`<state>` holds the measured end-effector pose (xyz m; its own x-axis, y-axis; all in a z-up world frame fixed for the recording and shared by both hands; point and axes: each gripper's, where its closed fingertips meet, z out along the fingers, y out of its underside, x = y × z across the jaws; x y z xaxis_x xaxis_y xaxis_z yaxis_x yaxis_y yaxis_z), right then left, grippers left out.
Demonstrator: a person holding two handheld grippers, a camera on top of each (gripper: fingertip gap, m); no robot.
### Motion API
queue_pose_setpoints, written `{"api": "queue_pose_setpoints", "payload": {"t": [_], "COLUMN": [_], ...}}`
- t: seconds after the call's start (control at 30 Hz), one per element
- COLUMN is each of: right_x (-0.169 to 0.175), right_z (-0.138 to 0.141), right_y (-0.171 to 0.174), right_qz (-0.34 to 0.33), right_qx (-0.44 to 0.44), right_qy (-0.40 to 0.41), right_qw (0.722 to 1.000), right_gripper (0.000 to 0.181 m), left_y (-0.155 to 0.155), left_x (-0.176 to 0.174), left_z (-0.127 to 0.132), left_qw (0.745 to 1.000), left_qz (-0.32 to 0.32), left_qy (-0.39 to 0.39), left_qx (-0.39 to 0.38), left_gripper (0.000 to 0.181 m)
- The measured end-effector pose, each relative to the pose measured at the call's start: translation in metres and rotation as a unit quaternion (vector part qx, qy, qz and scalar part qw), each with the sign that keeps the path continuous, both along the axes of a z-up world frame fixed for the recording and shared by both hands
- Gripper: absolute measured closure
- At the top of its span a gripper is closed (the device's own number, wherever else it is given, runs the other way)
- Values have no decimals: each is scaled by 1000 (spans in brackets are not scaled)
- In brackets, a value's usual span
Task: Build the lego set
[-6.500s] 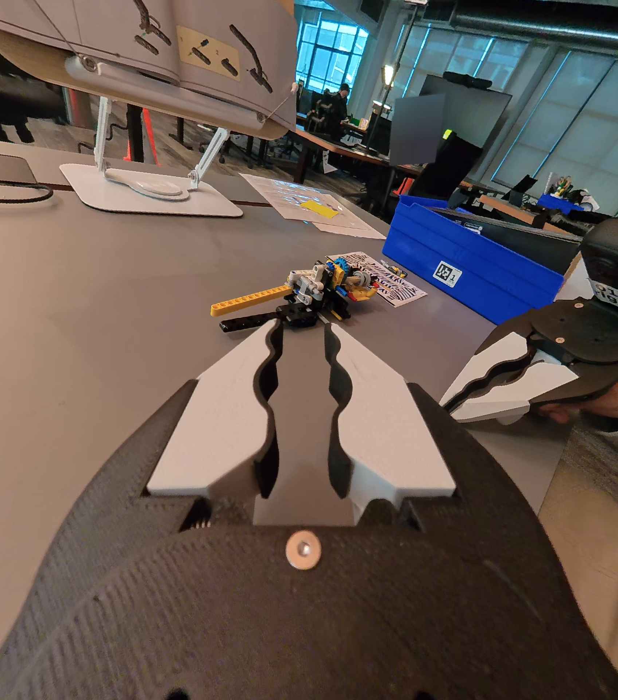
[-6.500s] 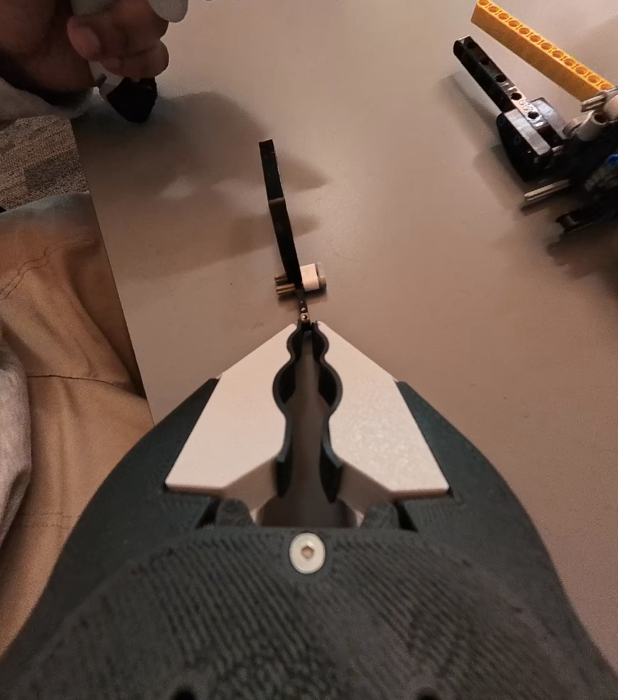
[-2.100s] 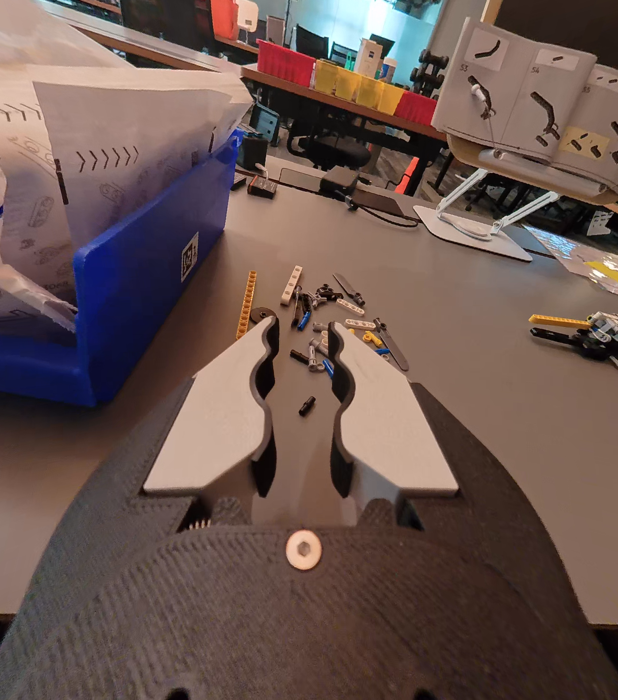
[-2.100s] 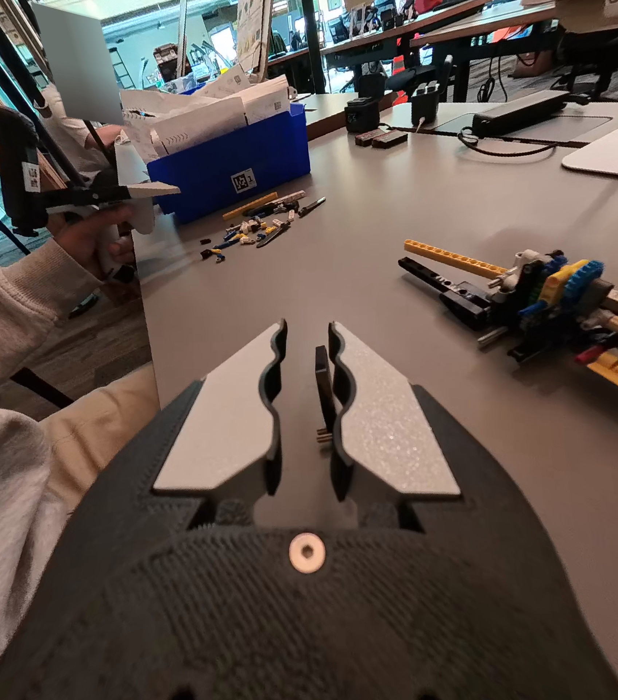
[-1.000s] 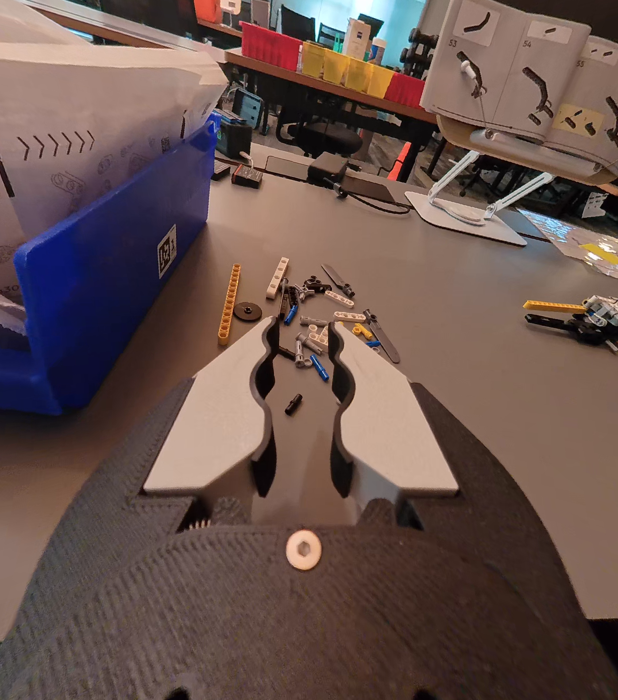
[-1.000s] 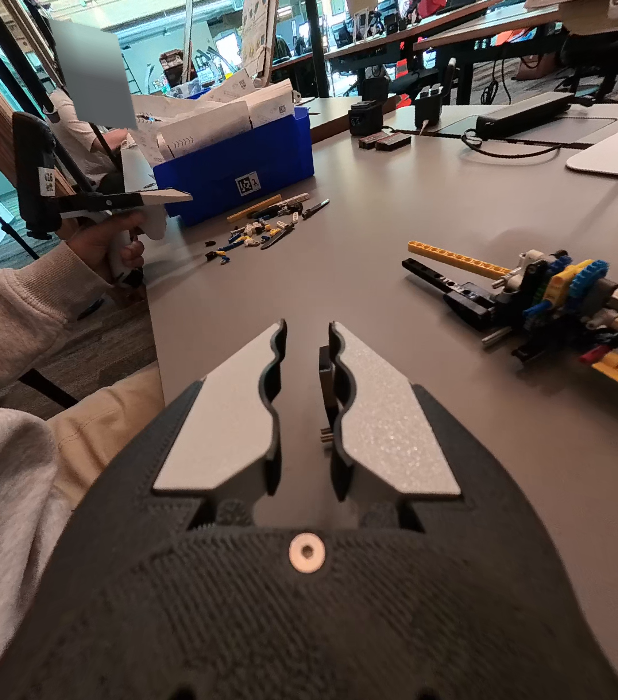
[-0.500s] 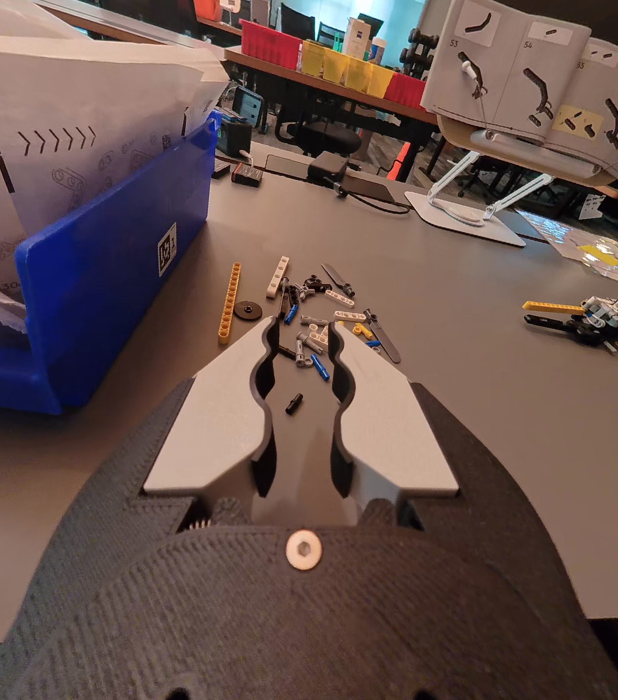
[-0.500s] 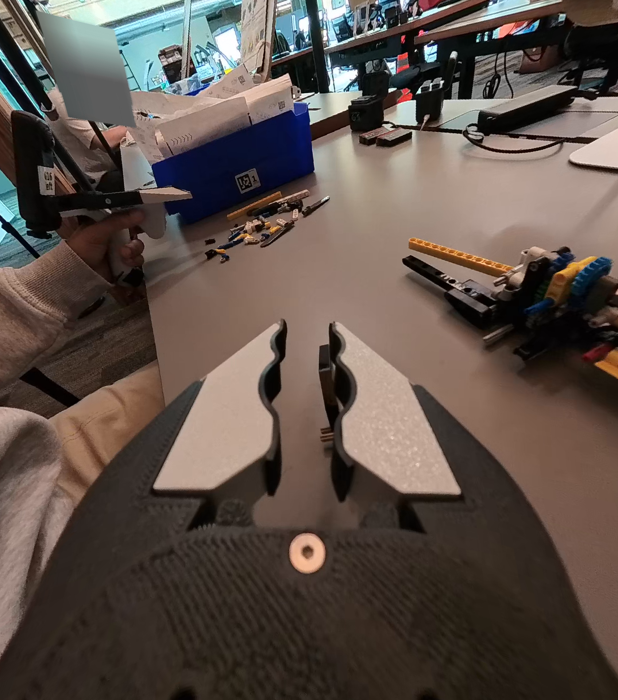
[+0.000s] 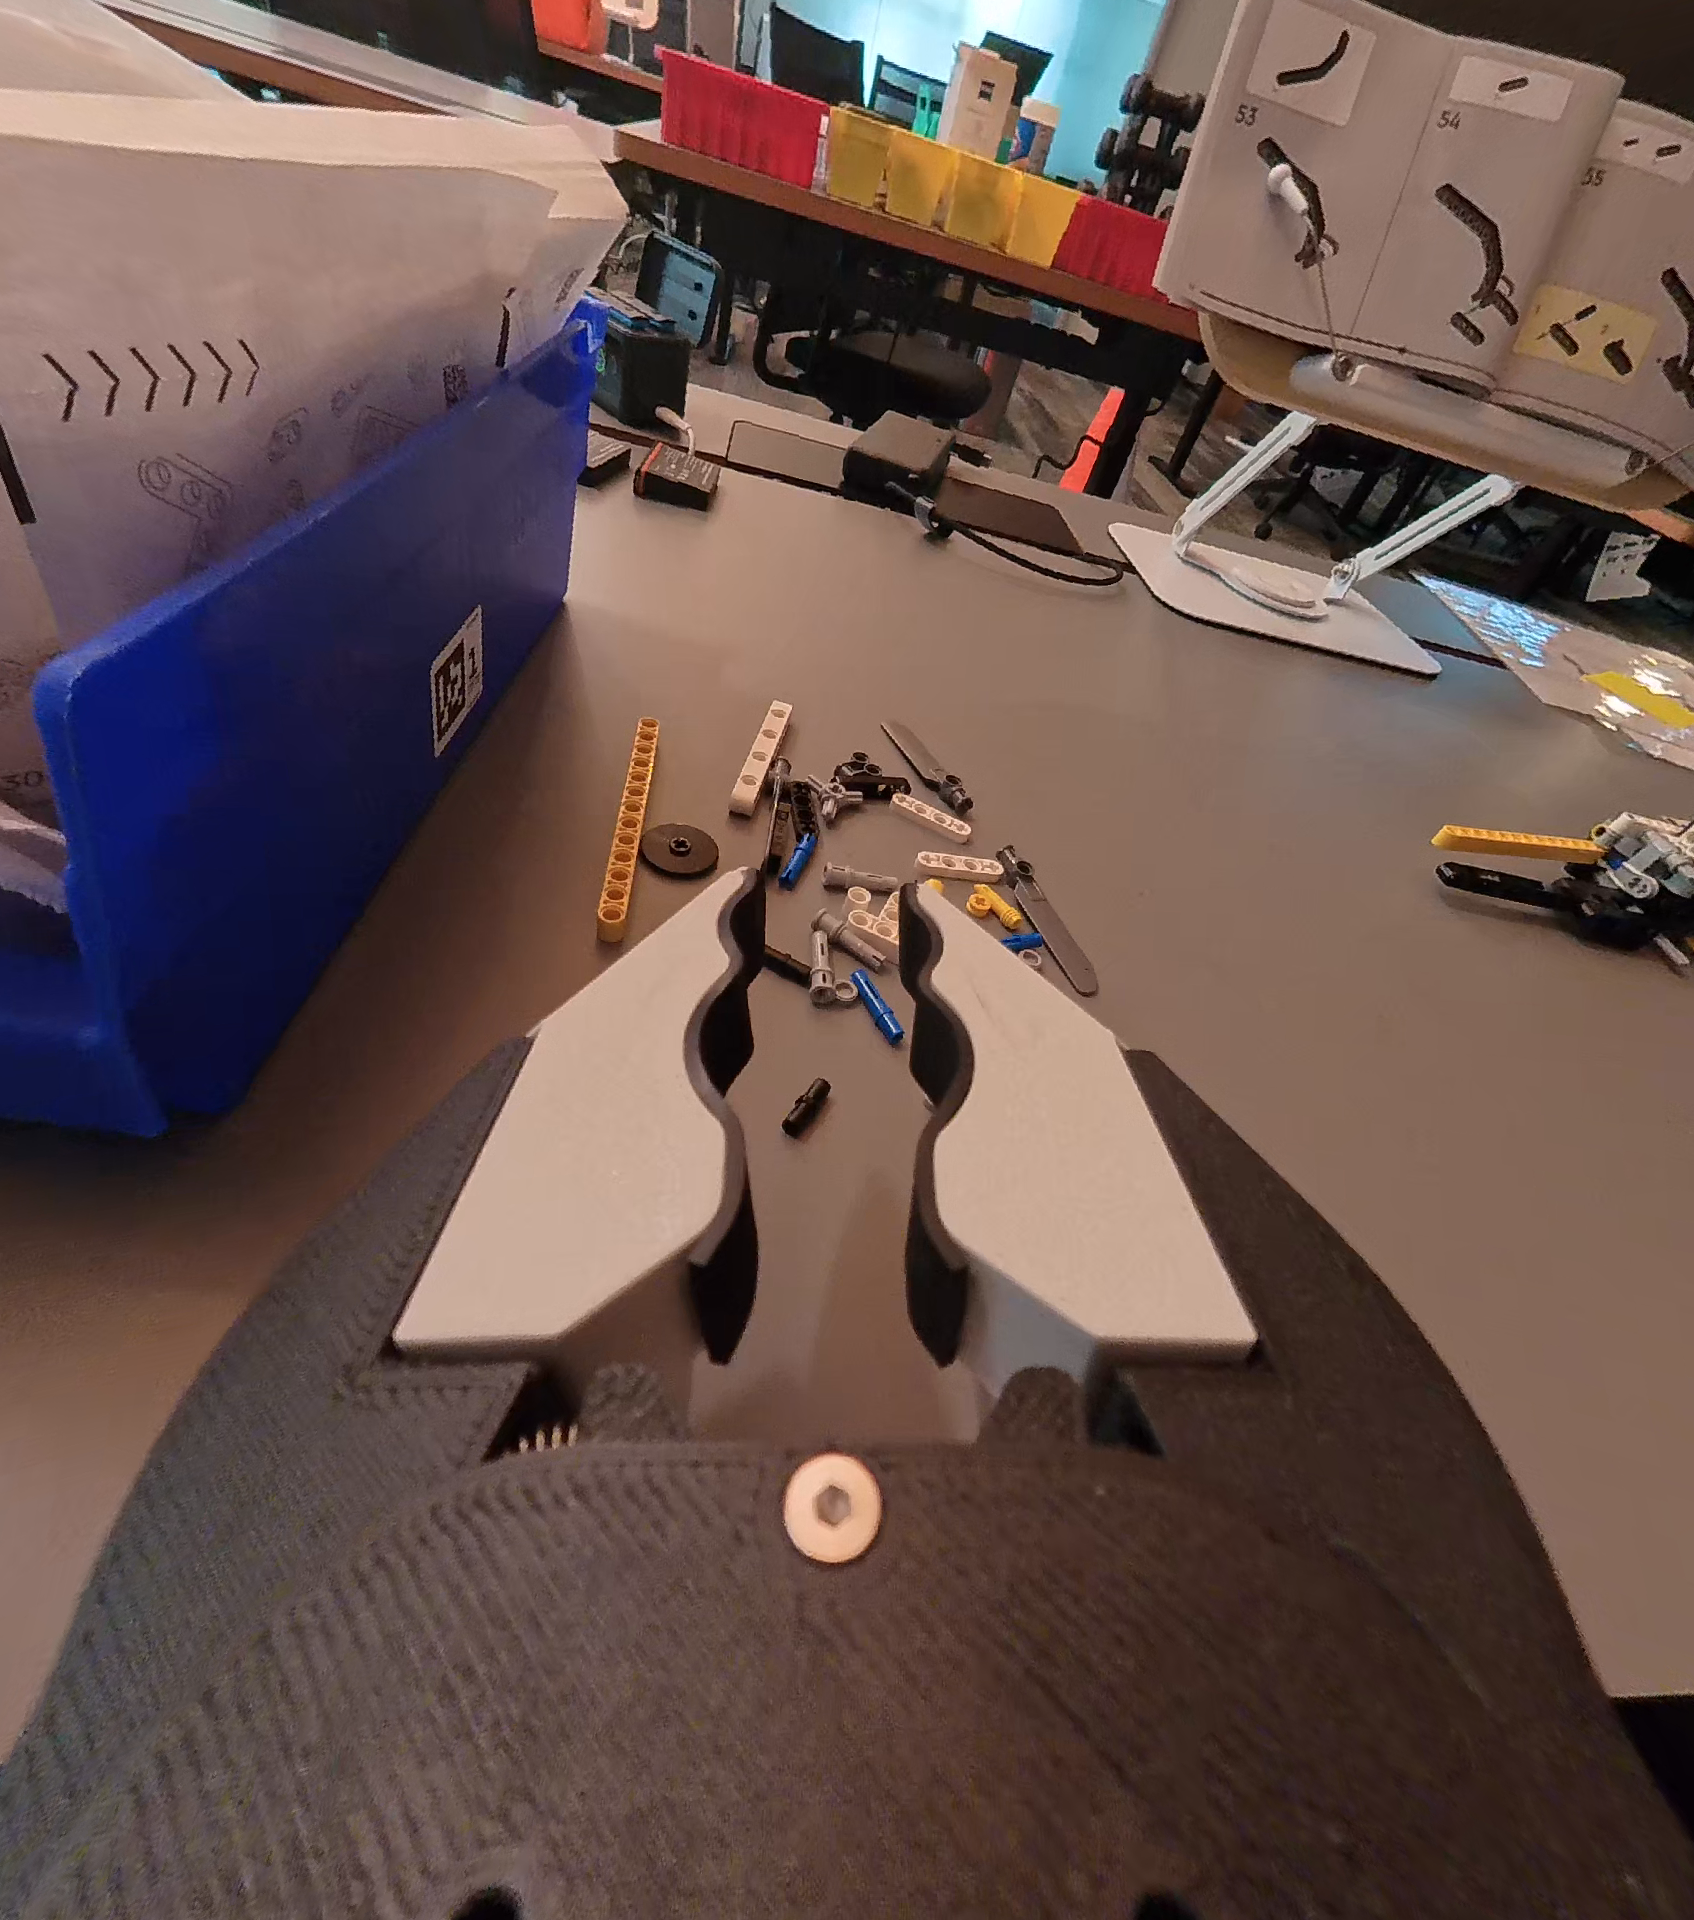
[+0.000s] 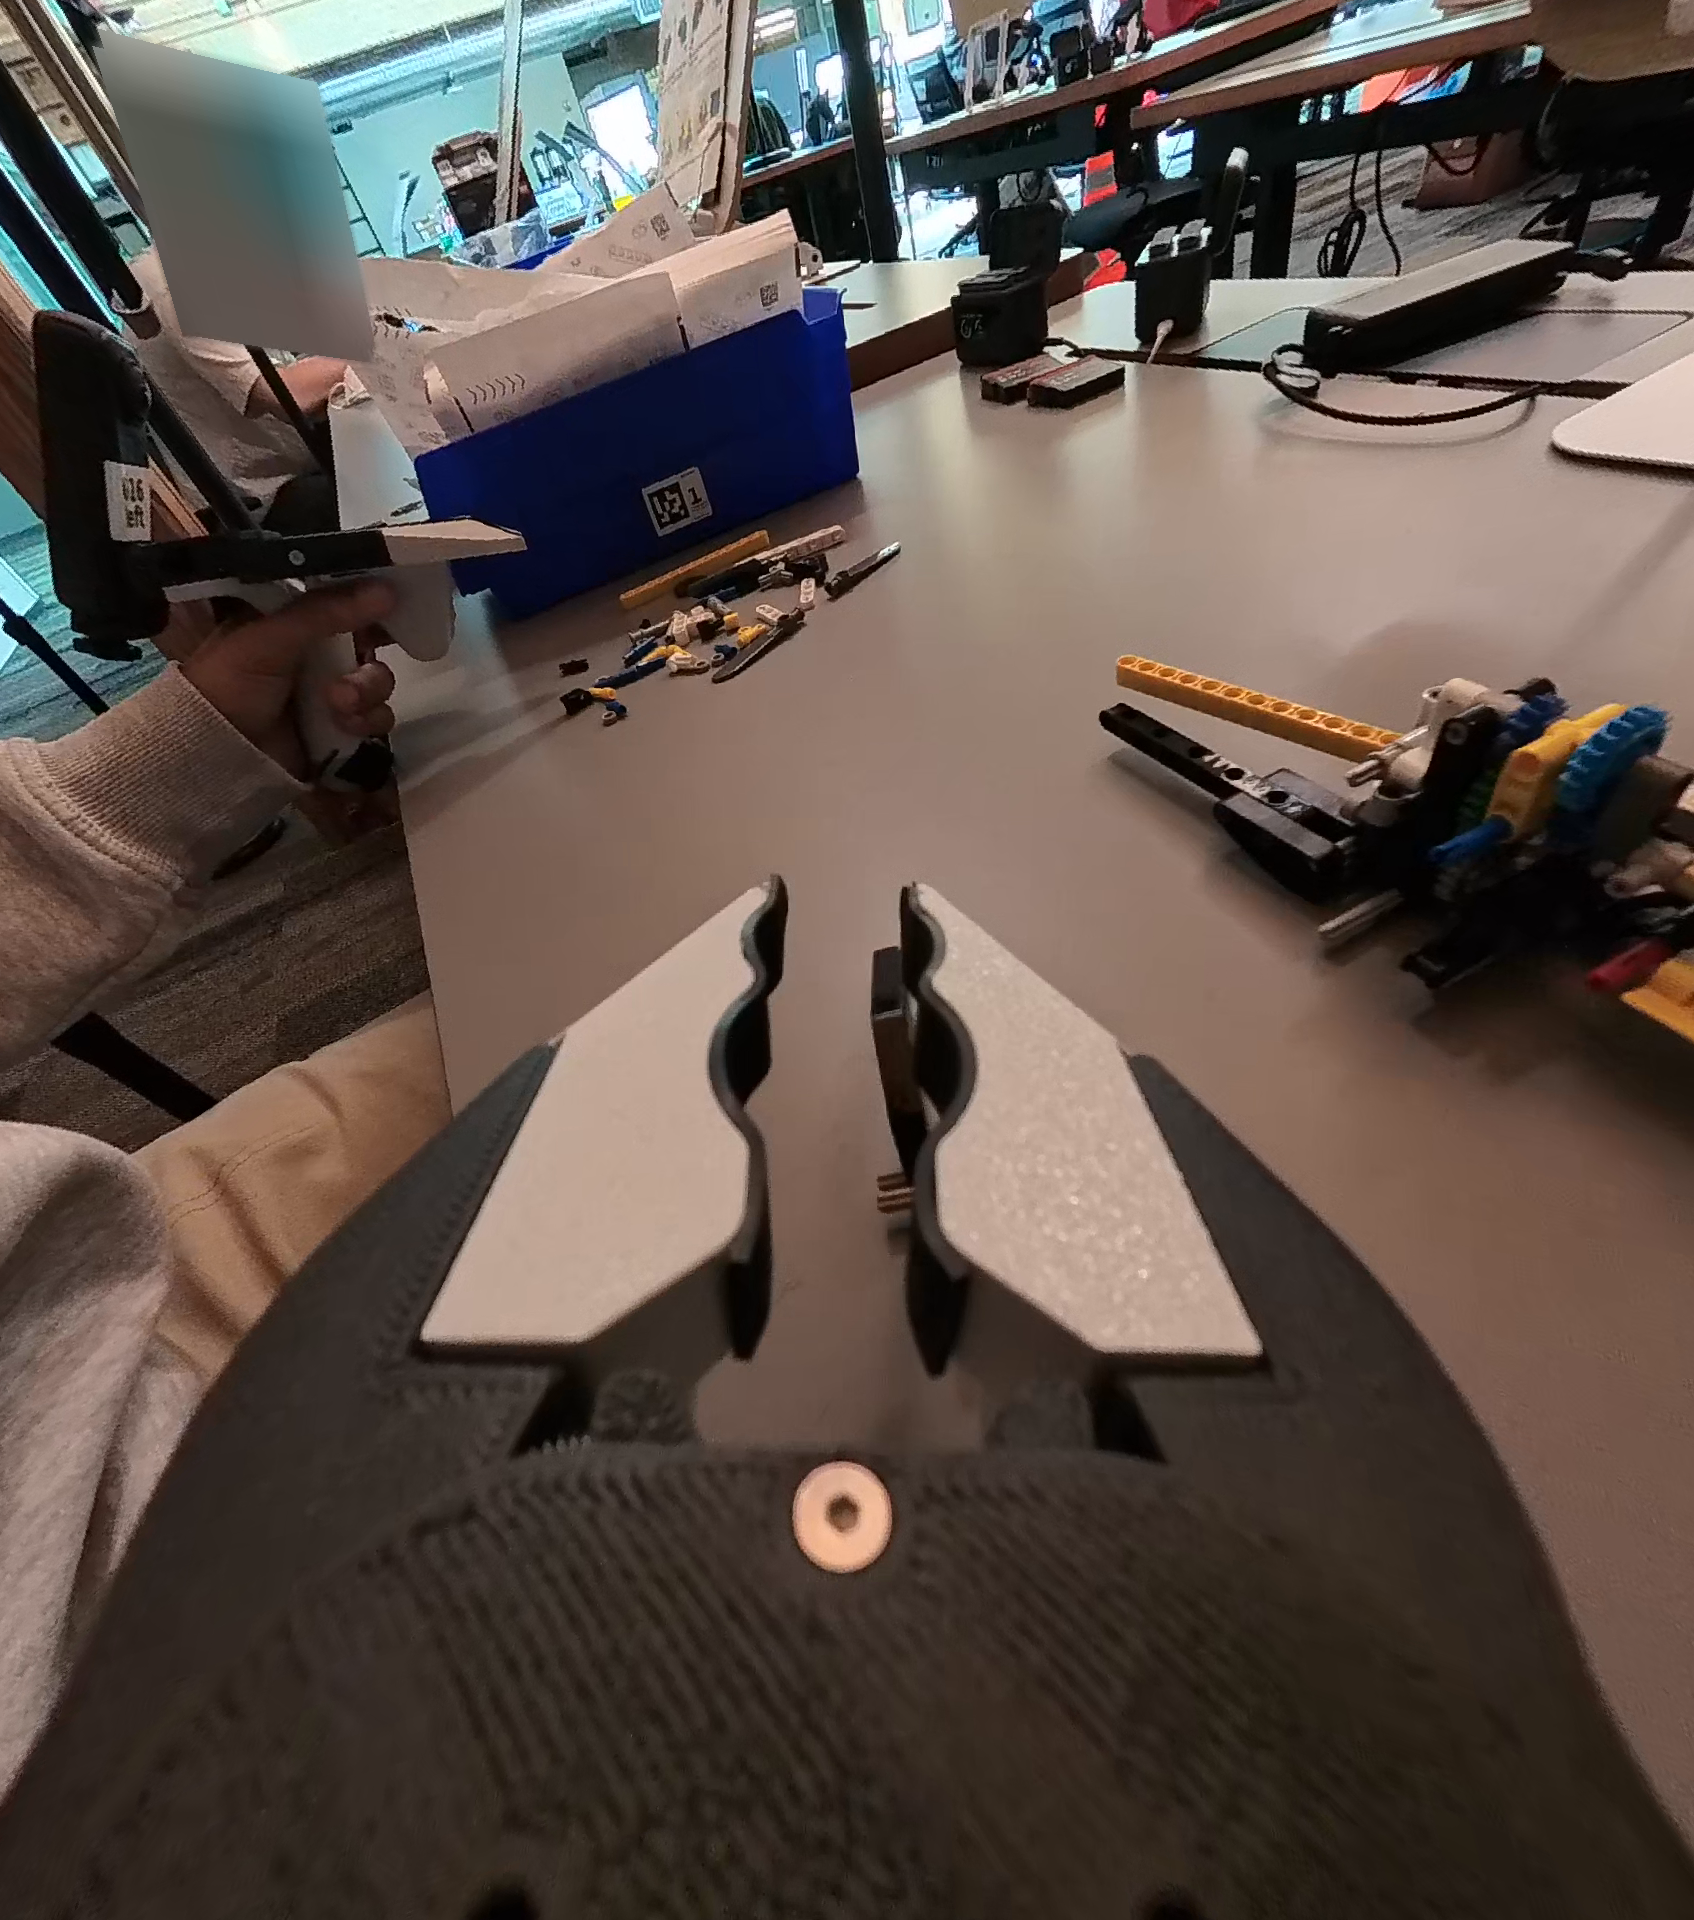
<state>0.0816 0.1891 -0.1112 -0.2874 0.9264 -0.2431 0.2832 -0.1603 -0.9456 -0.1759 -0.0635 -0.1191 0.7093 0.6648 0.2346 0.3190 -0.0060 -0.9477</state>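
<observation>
Jaws are held spread and empty on both the left gripper and right gripper, so the small black pin on the table, nearer than the scattered loose parts, could be flicked away if closed on off-centre.

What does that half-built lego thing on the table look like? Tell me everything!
The half-built lego model lies on its side on the grey table, with nothing holding it. It looks like hard shiny plastic. A long yellow beam with holes and a black beam stick out from one end, side by side. The middle is a tight bundle of black frame, grey connectors, blue gears and yellow rings. Tan rods, a small red bit and yellow bricks sit at the other end, which runs out of view.
</observation>
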Motion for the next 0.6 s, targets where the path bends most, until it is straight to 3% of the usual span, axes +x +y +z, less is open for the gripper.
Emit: {"api": "queue_pose_setpoints", "payload": {"t": [0.27,0.6], "right_x": [9,4], "right_z": [15,8], "right_y": [45,40], "right_qz": [-77,-62], "right_qx": [-6,-22], "right_qy": [40,23], "right_qw": [996,998], "right_gripper": [162,162], "left_y": [-1,0], "left_x": [0,-1], "left_z": [2,-2], "left_qw": [1000,1000], "left_qz": [2,-2], "left_qy": [4,-7], "left_qx": [3,1], "left_gripper": [158,158]}}
